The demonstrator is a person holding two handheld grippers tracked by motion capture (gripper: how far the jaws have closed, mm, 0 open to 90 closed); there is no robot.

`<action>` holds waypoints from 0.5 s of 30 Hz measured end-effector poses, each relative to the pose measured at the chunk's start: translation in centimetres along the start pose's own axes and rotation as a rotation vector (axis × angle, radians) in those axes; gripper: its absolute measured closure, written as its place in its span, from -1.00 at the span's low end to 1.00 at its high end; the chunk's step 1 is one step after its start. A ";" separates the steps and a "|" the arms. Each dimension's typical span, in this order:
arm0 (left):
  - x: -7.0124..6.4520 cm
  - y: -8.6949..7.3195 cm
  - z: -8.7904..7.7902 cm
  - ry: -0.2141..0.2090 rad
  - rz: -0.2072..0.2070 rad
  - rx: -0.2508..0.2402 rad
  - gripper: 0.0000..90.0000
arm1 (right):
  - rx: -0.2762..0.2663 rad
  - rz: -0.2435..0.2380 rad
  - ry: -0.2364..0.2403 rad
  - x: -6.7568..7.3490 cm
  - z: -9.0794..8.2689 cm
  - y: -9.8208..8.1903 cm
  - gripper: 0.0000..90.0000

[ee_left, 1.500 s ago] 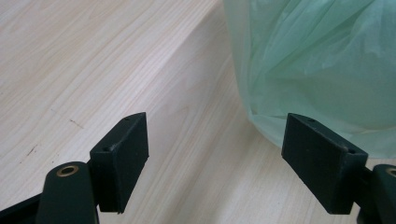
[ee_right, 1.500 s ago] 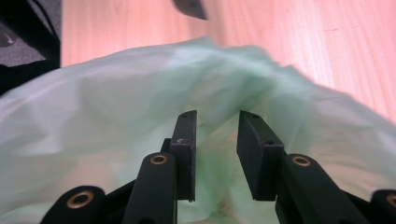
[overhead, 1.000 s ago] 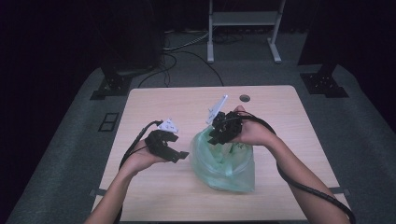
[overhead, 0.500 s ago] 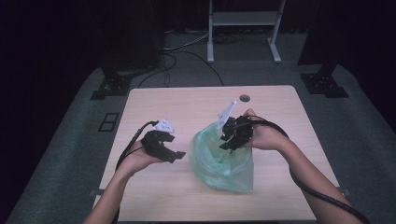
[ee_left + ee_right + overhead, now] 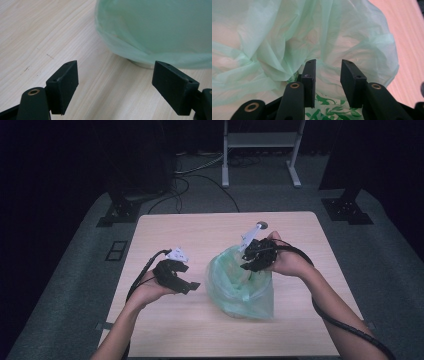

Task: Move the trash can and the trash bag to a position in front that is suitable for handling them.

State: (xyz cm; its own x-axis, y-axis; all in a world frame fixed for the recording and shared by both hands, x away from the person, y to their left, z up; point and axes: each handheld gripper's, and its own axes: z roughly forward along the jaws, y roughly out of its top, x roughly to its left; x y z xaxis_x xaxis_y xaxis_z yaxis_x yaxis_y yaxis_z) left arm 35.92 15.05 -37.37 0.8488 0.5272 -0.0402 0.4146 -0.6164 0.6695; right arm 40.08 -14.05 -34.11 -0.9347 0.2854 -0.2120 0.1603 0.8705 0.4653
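We see a pale green plastic bag [image 5: 240, 285] sitting right of centre on the wooden bench [image 5: 200, 227], nearer the person's edge than the far edge. It is drawn around something rounded whose pale base shows under the film in the left gripper view; what that is we cannot tell. The bag's mouth faces upward and toward the far right, where the loose film is gathered. Its bulk runs on a slant from that gathered top at the far side down to a flattened corner at the near right, so its long axis lies roughly far-left to near-right across the bench.

The right gripper [image 5: 256, 257] reaches in at the upper right rim of the bag, pointing toward the left and down into the opening. In the right gripper view [image 5: 327, 82] its jaws stand partly apart with crumpled green film [image 5: 287, 37] all around them and a strip printed with green leaves just below. They have just been closing a little, and film lies in the gap. We cannot tell whether the pads are pressing on it.

The left gripper [image 5: 187, 285] rests just left of the bag, apart from it, pointing right toward its side. In the left gripper view [image 5: 115, 82] its jaws stand wide open with nothing but bare bench between them, and the bag's lower wall [image 5: 155, 32] rises just beyond the tips.

A small dark round disc [image 5: 261, 225] lies on the bench beyond the right hand [image 5: 290, 262].
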 end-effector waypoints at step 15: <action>-0.2 0.5 0.2 -0.010 0.010 -0.011 -0.58 | -0.088 0.118 0.061 -1.0 -1.5 -1.7 0.20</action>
State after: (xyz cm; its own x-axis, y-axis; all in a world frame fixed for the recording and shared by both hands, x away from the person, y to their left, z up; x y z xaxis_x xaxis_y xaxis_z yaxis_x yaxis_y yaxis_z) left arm 36.01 14.51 -37.17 0.8562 0.5150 -0.0411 0.4024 -0.6149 0.6782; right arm 40.30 -16.40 -33.35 -0.9290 0.3563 -0.0996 0.2443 0.7931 0.5580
